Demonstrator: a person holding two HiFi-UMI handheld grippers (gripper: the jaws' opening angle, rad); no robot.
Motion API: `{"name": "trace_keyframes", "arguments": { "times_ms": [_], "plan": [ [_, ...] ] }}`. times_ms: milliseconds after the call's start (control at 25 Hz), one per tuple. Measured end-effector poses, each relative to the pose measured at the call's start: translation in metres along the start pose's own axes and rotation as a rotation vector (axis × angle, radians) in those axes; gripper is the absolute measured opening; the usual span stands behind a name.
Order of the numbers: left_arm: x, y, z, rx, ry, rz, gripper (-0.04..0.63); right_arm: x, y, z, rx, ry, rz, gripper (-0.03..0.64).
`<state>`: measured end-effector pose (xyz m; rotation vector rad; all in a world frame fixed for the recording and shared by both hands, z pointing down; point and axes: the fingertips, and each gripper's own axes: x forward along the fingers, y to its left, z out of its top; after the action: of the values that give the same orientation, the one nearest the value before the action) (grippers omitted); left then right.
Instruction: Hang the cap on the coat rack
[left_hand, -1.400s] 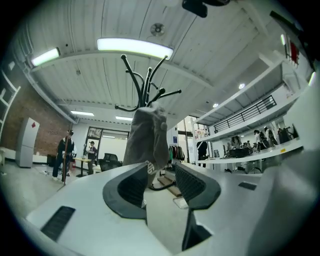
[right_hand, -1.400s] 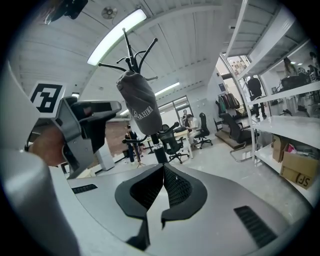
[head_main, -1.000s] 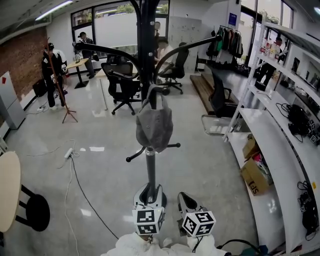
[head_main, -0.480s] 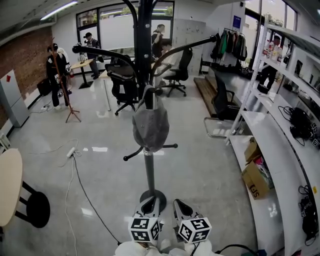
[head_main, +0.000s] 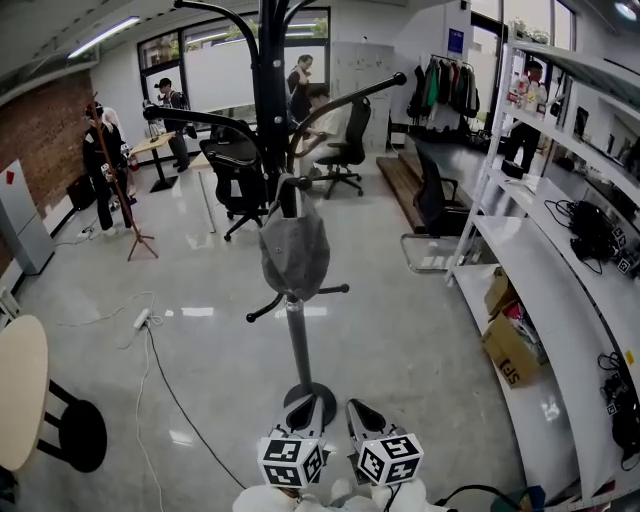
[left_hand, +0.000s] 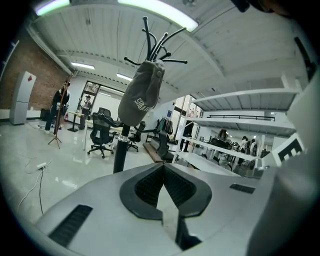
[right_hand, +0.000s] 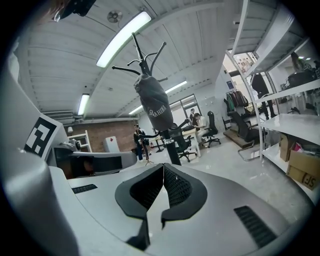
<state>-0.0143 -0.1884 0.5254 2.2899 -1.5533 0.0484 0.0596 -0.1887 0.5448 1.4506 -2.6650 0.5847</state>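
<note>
We hold both tools side by side, low in front of us. The left gripper (left_hand: 163, 167) has its jaws pressed fully together with nothing between them, and the right gripper (right_hand: 162, 167) is likewise closed and empty. The grey cap (head_main: 294, 250) hangs from a hook on the black coat rack (head_main: 299, 345), partway up its pole, apart from both grippers.

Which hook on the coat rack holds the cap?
The short middle hook: the grey cap hangs from it; long upper arms and low pegs are bare.
</note>
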Motion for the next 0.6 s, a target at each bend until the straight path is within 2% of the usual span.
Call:
{"name": "trace_keyframes", "arguments": {
  "times_ms": [160, 360, 600],
  "plan": [
    [-0.013, 0.002, 0.001, 0.028, -0.001, -0.018, 0.003, -0.003, 0.015, -0.006, 0.001, -0.003, -0.011, 0.011],
    [-0.042, 0.007, 0.003, 0.025, -0.011, -0.028, 0.003, -0.010, 0.042, -0.012, -0.023, -0.014, -0.008, 0.011],
    [-0.070, 0.014, 0.014, 0.058, -0.055, -0.022, 0.003, -0.020, 0.065, -0.004, -0.077, -0.064, -0.031, 0.011]
  ]
}}
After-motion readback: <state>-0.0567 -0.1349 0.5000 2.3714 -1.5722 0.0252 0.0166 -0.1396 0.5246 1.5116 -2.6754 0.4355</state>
